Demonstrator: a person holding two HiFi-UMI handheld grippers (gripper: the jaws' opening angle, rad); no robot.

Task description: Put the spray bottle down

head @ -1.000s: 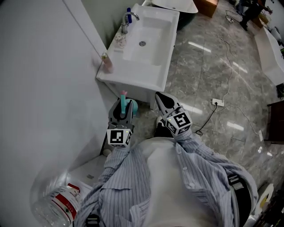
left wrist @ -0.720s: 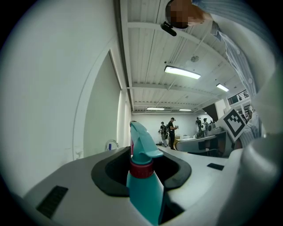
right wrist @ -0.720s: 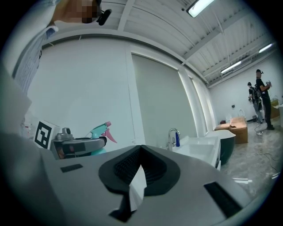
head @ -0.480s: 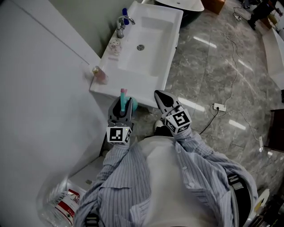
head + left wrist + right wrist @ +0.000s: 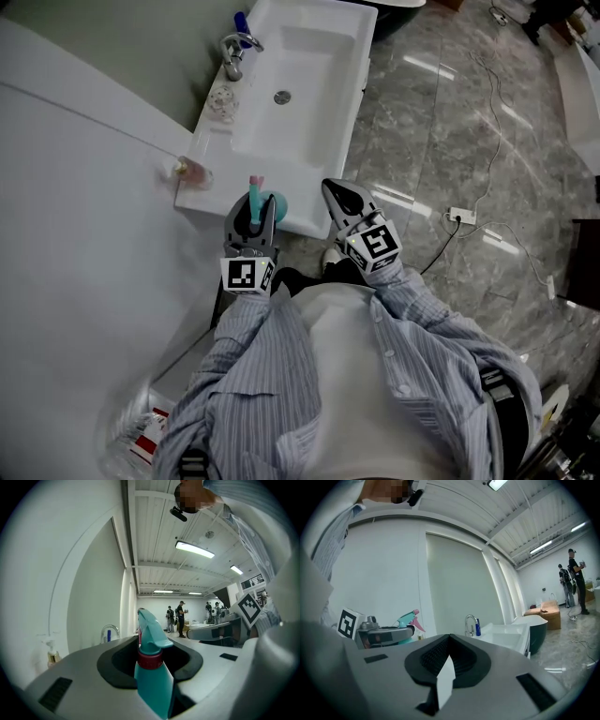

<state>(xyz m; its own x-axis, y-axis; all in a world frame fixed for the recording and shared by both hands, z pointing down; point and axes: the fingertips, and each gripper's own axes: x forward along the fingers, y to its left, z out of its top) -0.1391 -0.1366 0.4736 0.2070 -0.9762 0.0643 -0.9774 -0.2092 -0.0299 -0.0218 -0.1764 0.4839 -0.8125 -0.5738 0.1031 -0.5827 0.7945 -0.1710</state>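
Before the white sink (image 5: 319,112), my left gripper (image 5: 251,214) is clenched on the teal spray bottle (image 5: 152,677). Its 2 jaws press the bottle's body, and the red collar and nozzle stand upright above them. Bottle and gripper hang in the air close to the sink's front edge, over the marble floor (image 5: 450,141). My right gripper (image 5: 447,644) is just beside them, jaws closed together with nothing between. A faucet (image 5: 232,49) and a soap dispenser (image 5: 190,172) stand along the sink's left rim.

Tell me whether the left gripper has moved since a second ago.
Yes. The left gripper, holding the spray bottle, has moved closer to the sink's front edge.
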